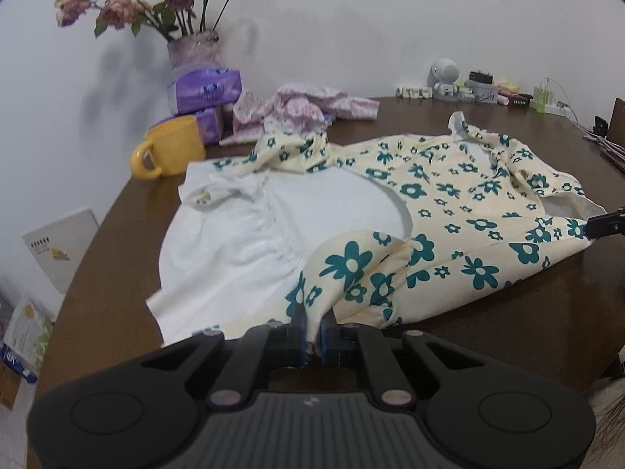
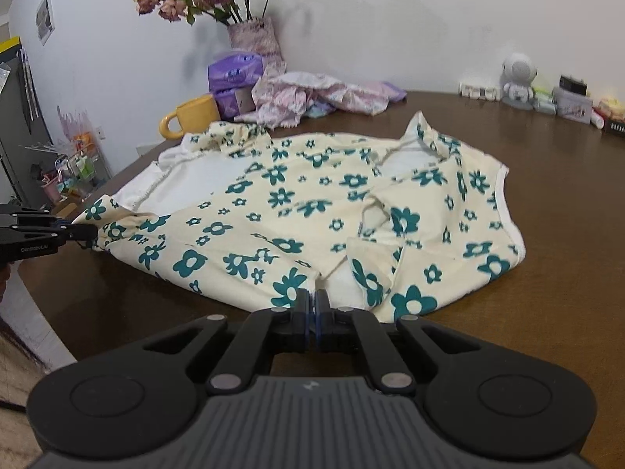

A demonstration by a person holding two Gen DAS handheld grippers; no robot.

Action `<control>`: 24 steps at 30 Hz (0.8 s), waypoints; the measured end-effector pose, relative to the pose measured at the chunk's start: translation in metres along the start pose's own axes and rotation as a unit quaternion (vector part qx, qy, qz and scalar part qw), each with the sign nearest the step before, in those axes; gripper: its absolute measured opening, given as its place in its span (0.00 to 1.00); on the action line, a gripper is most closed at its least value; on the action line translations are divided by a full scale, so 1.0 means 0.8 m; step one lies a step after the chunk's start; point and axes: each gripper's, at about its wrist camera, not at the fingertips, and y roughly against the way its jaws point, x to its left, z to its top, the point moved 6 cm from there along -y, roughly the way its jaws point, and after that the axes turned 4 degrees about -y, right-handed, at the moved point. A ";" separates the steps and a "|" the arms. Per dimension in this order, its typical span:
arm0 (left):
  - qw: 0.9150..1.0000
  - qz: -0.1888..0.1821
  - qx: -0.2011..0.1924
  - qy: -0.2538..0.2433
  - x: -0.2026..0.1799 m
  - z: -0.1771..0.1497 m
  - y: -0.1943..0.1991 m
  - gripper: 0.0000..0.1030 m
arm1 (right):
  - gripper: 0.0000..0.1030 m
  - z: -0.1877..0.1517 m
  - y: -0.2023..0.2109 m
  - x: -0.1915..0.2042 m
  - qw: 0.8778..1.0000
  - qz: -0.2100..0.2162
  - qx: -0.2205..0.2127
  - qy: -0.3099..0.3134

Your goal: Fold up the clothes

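Note:
A cream dress with teal flowers [image 1: 449, 211] and a white lining lies spread on the brown table [image 1: 527, 312]. It also shows in the right wrist view [image 2: 312, 211]. My left gripper [image 1: 313, 322] is shut on the dress's near edge, lifting a fold of it. It shows at the left of the right wrist view [image 2: 84, 232], pinching the hem corner. My right gripper [image 2: 312, 301] is shut on the dress's near edge. Its tip shows at the right of the left wrist view [image 1: 591, 224], at the dress's edge.
At the back stand a yellow mug [image 1: 172, 148], purple tissue packs [image 1: 203, 90], a vase of dried roses [image 1: 195, 45] and a crumpled pink garment [image 1: 304, 109]. A white robot figure [image 2: 517, 78] and small items line the back right. The table edge curves at left.

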 end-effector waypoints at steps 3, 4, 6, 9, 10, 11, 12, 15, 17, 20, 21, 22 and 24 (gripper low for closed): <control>1.000 0.010 0.002 0.016 0.005 0.000 -0.003 0.24 | 0.02 0.000 -0.001 -0.003 1.000 0.000 -0.002 -0.010; 1.000 0.012 -0.001 0.023 0.008 0.001 0.000 0.27 | 0.03 0.001 -0.001 -0.004 1.000 0.000 -0.003 -0.015; 0.998 0.020 -0.013 0.050 0.015 0.003 0.013 0.49 | 0.06 0.002 -0.001 -0.007 1.000 0.000 -0.007 -0.023; 0.993 0.033 -0.040 0.107 0.035 0.001 0.039 0.60 | 0.12 0.005 0.006 -0.008 0.999 0.001 -0.022 -0.037; 0.991 0.037 -0.049 0.123 0.042 0.001 0.045 0.60 | 0.14 0.006 0.011 -0.007 0.999 0.002 -0.031 -0.041; 0.988 0.041 -0.056 0.138 0.050 0.001 0.050 0.62 | 0.15 0.007 0.013 -0.006 0.998 0.004 -0.036 -0.046; 0.986 0.046 -0.059 0.151 0.057 0.000 0.052 0.62 | 0.15 0.006 0.012 -0.005 0.998 0.006 -0.035 -0.050; 0.982 0.053 -0.052 0.172 0.072 -0.003 0.045 0.62 | 0.15 0.004 0.001 -0.003 0.998 0.003 -0.026 -0.051; 0.983 0.052 -0.041 0.173 0.076 -0.005 0.035 0.62 | 0.16 0.004 -0.005 -0.001 0.998 -0.004 -0.027 -0.049; 0.987 0.044 -0.016 0.154 0.073 -0.005 0.015 0.62 | 0.21 0.004 -0.011 -0.001 0.998 -0.012 -0.030 -0.051; 0.988 0.044 -0.008 0.146 0.072 -0.005 0.009 0.62 | 0.21 0.004 -0.013 -0.001 0.998 -0.014 -0.031 -0.052; 0.989 0.046 -0.003 0.138 0.070 -0.006 0.004 0.61 | 0.21 0.004 -0.015 0.000 0.998 -0.016 -0.030 -0.052; 0.991 0.049 0.008 0.122 0.067 -0.006 -0.004 0.58 | 0.21 0.002 -0.019 0.002 0.998 -0.018 -0.025 -0.049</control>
